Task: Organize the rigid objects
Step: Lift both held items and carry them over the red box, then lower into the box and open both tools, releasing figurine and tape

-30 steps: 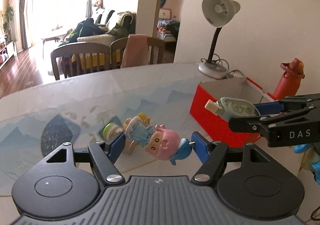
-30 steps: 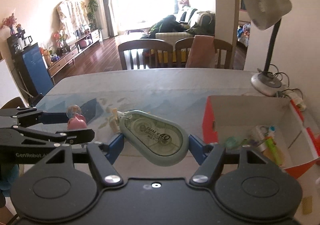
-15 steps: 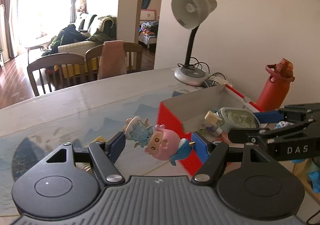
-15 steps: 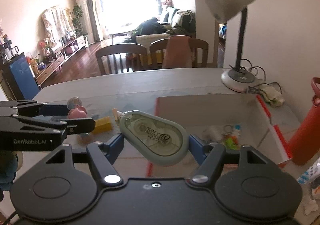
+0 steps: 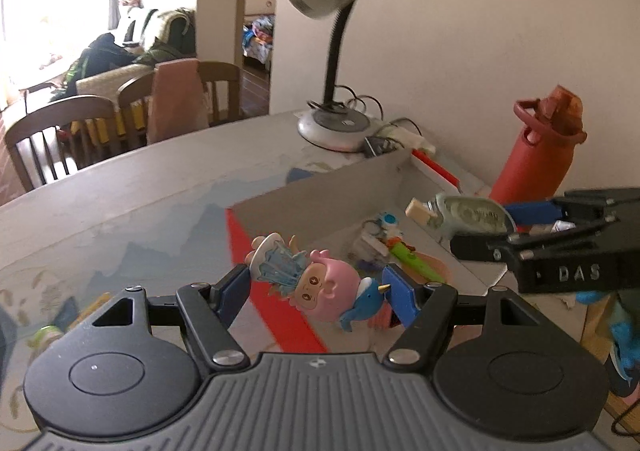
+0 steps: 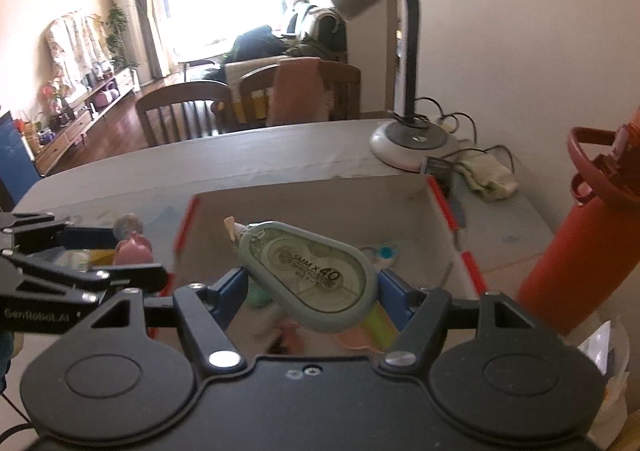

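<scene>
My left gripper (image 5: 316,287) is shut on a pink-and-blue toy figurine (image 5: 316,285), held over the near left corner of a red cardboard box (image 5: 280,307). My right gripper (image 6: 312,285) is shut on a grey-green correction tape dispenser (image 6: 316,275), held above the open box (image 6: 460,227). The box holds several small items, among them a green pen (image 5: 412,259). The right gripper with the tape (image 5: 468,211) shows in the left wrist view over the box. The left gripper with the figurine (image 6: 132,251) shows in the right wrist view left of the box.
A grey desk lamp (image 5: 332,51) stands behind the box with its cables and a power strip (image 6: 488,175). A red water bottle (image 5: 536,155) stands right of the box by the wall. Small items (image 5: 48,335) lie on the patterned table at left. Wooden chairs (image 6: 180,111) stand beyond the table.
Both grippers have moved right and forward toward the box, still holding their objects. The tape is now above the box's inside and the figurine is at its near left corner.
</scene>
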### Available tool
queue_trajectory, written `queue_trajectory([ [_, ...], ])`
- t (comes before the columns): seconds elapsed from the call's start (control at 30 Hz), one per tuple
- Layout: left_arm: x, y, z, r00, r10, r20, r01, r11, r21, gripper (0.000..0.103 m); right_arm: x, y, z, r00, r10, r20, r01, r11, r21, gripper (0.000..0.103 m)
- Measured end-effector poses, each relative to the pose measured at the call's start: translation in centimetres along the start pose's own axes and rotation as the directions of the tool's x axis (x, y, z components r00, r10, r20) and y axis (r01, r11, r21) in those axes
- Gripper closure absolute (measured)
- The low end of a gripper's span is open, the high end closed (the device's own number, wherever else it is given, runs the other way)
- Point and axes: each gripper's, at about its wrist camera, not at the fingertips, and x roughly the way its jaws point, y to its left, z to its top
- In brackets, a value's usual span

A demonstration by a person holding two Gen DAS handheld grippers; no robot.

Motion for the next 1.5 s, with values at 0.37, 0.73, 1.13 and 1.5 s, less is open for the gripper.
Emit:
queue_trajectory([
  [0.37, 7.0, -2.7, 0.7, 0.992, -0.005, -0.13, 0.008, 1.0, 0.02, 0.031, 4.4, -3.6, 1.1, 0.998, -0.02, -0.063, 0.021, 1.0, 0.008, 0.033],
  [0.73, 12.9, -4.4, 1.8, 0.971, 0.041, -0.237, -0.028, 0.998, 0.057, 0.031, 10.7, -4.9, 2.1, 0.987, -0.03, -0.156, 0.035, 0.999, 0.031, 0.033],
  [1.13, 16.6, -4.6, 2.2, 0.931, 0.049, -0.362, -0.04, 0.999, 0.031, 0.031, 13.4, -4.4, 2.1, 0.97, -0.037, -0.24, 0.032, 0.999, -0.027, 0.033],
  [1.5, 18.1, -4.2, 2.2, 0.901, 0.038, -0.433, -0.042, 0.999, 0.0, 0.031, 14.7, -4.9, 2.2, 0.946, -0.016, -0.322, 0.018, 1.0, 0.005, 0.045],
])
